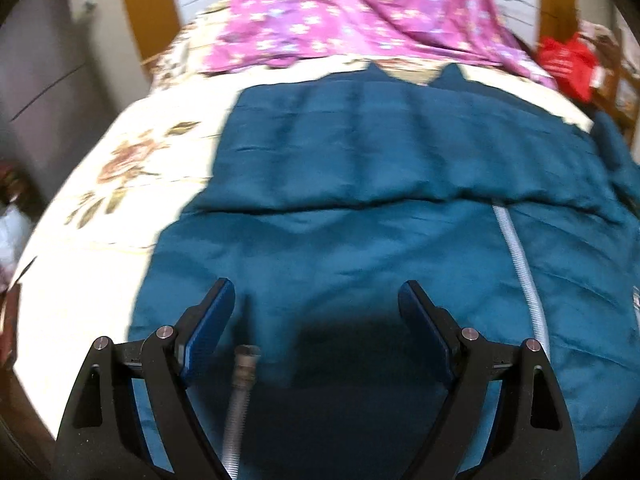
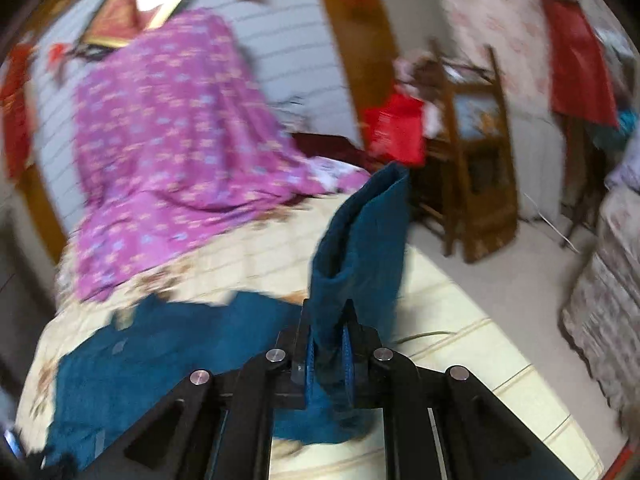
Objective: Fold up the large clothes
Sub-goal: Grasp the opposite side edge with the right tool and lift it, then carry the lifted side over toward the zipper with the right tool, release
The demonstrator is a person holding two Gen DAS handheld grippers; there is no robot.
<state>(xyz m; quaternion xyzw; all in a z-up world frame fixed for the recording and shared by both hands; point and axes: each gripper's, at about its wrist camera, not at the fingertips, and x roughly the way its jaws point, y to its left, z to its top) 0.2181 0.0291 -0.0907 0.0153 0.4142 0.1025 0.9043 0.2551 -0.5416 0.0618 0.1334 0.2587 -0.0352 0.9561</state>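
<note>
A large teal garment lies spread on the bed, with a white zipper line down its right part and a fold crease across its middle. My left gripper is open and empty, just above the garment's near part. My right gripper is shut on a sleeve-like end of the teal garment, which stands up from the jaws above the bed. The rest of the garment lies below and to the left in that view.
The bed has a cream floral cover. A purple floral cloth hangs over the headboard end. A red bag and a wooden chair stand right of the bed. The bed's right edge borders pale floor.
</note>
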